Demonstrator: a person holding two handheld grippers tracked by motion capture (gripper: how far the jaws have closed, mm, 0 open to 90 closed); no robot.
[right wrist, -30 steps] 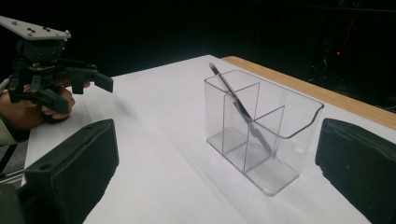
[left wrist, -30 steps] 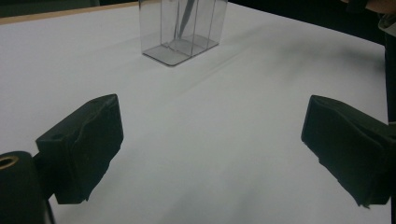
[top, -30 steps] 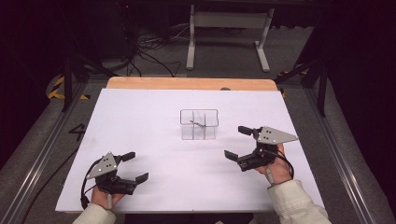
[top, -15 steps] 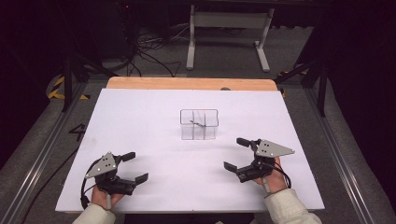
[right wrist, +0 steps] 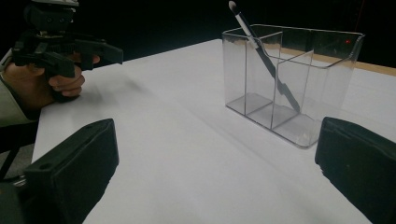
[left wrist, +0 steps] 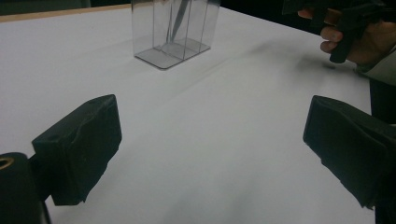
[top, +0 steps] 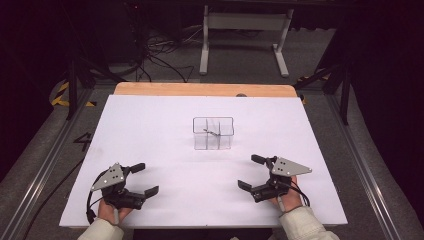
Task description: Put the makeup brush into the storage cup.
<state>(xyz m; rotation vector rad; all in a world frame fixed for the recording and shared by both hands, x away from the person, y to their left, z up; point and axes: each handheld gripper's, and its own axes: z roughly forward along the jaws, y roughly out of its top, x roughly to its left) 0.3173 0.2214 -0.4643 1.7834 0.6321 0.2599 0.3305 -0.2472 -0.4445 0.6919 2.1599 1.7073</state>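
The clear box (top: 213,133) stood near the middle of the tabletop (top: 150,125), a little toward its far edge, and well apart from both tools. It was a see-through holder split by thin walls into narrow compartments. In the right gripper view a pen (right wrist: 264,56) leaned at a tilt inside the box, its pale tip poking above the rim and its lower end resting on the floor of one compartment; the exact compartment could not be told for certain, though it looked like one of the middle ones.

The left gripper (top: 141,178) sat close to the near edge of the tabletop, toward the near left corner, held in the person's left hand (top: 112,210). Its jaws were spread wide with nothing between them, and in the left gripper view bare white tabletop lay between the two black pads (left wrist: 79,149), with the box farther off beyond them.

The right gripper (top: 254,172) was near the near edge too, toward the near right corner, gripped by the right hand (top: 286,200), with a pale sleeve (top: 302,225) showing at the wrist. Its jaws were likewise spread apart and held nothing. In the right gripper view the box stood ahead of the pads and slightly to one side, not touching either.

The white tabletop ended at a wooden strip (top: 205,90) along its far edge.
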